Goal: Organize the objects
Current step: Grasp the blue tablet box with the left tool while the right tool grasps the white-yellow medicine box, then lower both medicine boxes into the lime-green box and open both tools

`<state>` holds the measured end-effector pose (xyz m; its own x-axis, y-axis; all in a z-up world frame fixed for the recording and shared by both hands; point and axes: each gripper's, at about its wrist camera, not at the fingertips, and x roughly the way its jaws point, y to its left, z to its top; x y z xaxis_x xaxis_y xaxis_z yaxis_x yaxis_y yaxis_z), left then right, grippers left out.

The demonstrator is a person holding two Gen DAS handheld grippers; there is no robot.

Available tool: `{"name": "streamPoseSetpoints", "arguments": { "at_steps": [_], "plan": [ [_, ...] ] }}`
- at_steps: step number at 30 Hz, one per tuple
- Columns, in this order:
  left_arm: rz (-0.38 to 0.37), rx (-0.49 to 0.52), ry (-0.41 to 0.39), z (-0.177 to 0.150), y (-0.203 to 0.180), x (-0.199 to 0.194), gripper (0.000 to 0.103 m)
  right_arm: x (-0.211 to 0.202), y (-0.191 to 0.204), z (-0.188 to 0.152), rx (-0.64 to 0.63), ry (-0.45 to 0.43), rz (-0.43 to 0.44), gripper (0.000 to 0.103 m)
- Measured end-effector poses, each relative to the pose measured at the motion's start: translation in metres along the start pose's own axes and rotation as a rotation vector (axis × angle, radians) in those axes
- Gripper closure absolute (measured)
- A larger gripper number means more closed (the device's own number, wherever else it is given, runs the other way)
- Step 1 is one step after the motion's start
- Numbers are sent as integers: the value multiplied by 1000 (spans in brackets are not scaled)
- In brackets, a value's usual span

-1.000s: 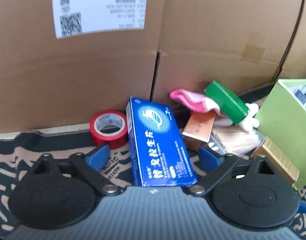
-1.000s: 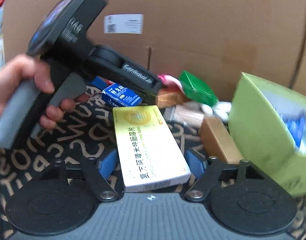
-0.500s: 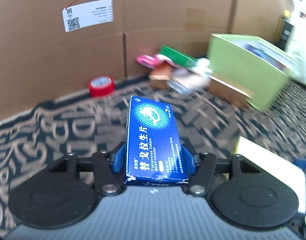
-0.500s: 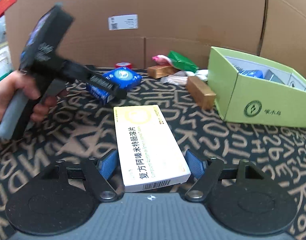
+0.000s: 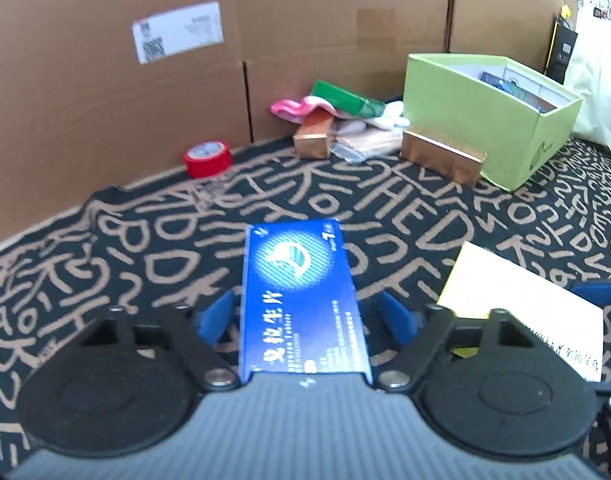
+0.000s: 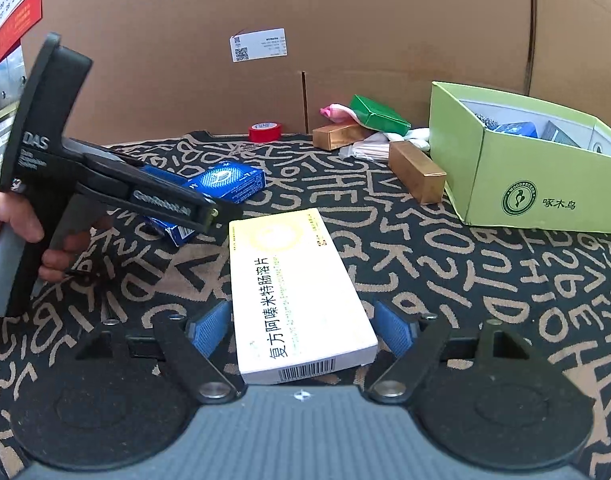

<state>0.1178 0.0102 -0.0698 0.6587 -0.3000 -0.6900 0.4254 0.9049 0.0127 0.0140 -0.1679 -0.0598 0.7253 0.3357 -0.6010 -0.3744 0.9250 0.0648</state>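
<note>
A blue medicine box (image 5: 301,292) lies lengthwise between the fingers of my left gripper (image 5: 307,316). Its jaws are opening, and a gap shows at each blue pad (image 5: 217,316). In the right wrist view a hand (image 6: 9,220) holds that gripper over the blue box (image 6: 229,178). A white and yellow medicine box (image 6: 293,292) rests on the patterned cloth (image 6: 465,288) between the fingers of my right gripper (image 6: 301,328). These jaws are opening too, with the pads just off the box's sides. The white box (image 5: 525,300) lies right of the blue one.
An open light-green box (image 6: 537,184) holding several items stands at the back right. Beside it lie two gold boxes (image 6: 417,176), a small green box (image 6: 379,114), a pink item (image 6: 335,111) and a red tape roll (image 6: 265,131). A cardboard wall (image 6: 345,20) closes off the back.
Both grippers drew back from the pile at the cardboard wall, each bringing its box. The left pads closed on the blue box, then parted. The right pads stand slightly wider.
</note>
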Motion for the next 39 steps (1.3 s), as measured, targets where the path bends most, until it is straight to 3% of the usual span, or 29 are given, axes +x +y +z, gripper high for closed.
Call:
{"name": "streamPoseSetpoints", "arguments": {
  "at_steps": [1,4,5,7,9,11,12,15,22,30,35,39],
  "plan": [
    [0,-4,-1,1,0,0,45,0,0,1,0,-4,-3,21],
    [-9,-11,8,2,1,0,46,5,3,7,-14,-19,-2,21],
    [-7,-14,8,2,2,0,44,7,4,8,-19,-22,0,21],
    [13,1,9,1,1,2,27,10,7,10,-40,-27,8,21],
    [23,3,2,1,1,4,26,14,11,9,-54,-18,-1,22],
    [6,-3,0,2,2,3,37,16,13,7,-65,-15,-25,28],
    [-3,3,-3,2,1,2,48,15,13,5,-66,-22,-27,28],
    [-15,3,-6,0,-4,-1,48,10,10,3,-48,-23,-25,29],
    [-149,-50,-50,6,-21,-26,48,-14,-9,0,52,-66,-19,31],
    [-265,8,-179,51,-68,-57,48,-64,-50,16,111,-199,-142,31],
    [-298,51,-247,90,-99,-63,48,-88,-75,31,105,-275,-234,31],
    [-312,60,-248,123,-121,-51,48,-101,-98,47,86,-345,-326,31]
  ]
}}
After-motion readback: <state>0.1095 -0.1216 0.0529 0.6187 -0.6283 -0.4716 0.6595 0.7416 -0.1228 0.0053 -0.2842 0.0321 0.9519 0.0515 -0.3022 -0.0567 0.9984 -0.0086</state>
